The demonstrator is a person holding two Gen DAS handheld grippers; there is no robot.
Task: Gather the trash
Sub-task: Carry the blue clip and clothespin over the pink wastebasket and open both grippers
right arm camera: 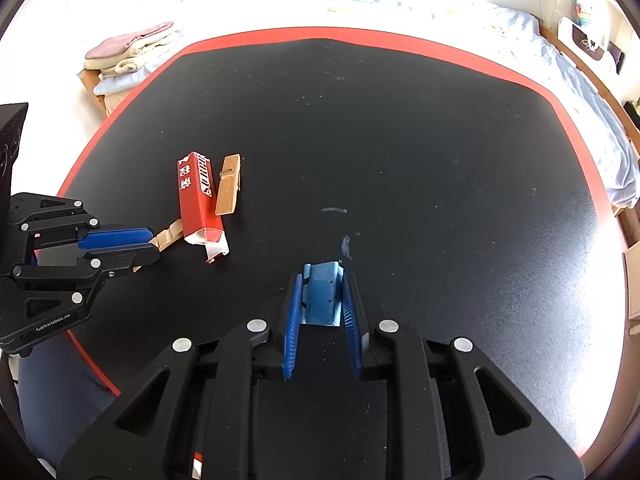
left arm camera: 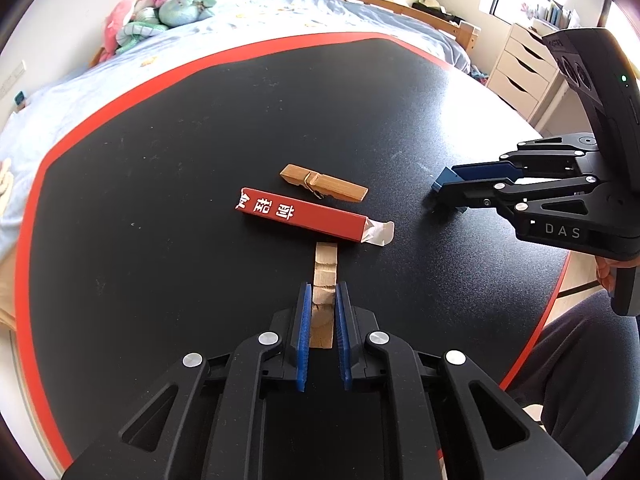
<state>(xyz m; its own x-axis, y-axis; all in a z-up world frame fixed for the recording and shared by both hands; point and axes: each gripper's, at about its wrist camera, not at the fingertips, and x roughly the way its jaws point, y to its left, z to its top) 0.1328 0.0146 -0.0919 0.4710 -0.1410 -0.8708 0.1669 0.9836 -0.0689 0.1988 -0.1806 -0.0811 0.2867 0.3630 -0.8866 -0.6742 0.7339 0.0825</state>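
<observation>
Clamped between the left gripper's [left arm camera: 323, 300] blue pads, a pale wooden clothespin half [left arm camera: 325, 280] is held low, its tip against the red carton [left arm camera: 304, 214]. A blue scrap [right arm camera: 322, 294] is pinched by the right gripper [right arm camera: 322, 300]; another clothespin [left arm camera: 322, 187] is left beside the carton on the black table [left arm camera: 160, 152].

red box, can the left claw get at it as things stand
Probably not yet: the left claw is shut on a wooden peg half. The path looks free, though; the red box lies just past that piece.

The black red-edged surface [left arm camera: 160, 160] looks matt and finely grainy. On it, a glossy red cardboard carton [left arm camera: 304, 216] lies beside a pale, raw-grained wooden clothespin [left arm camera: 324, 187]. A matt blue plastic piece [right arm camera: 323, 294] looks smooth.
</observation>
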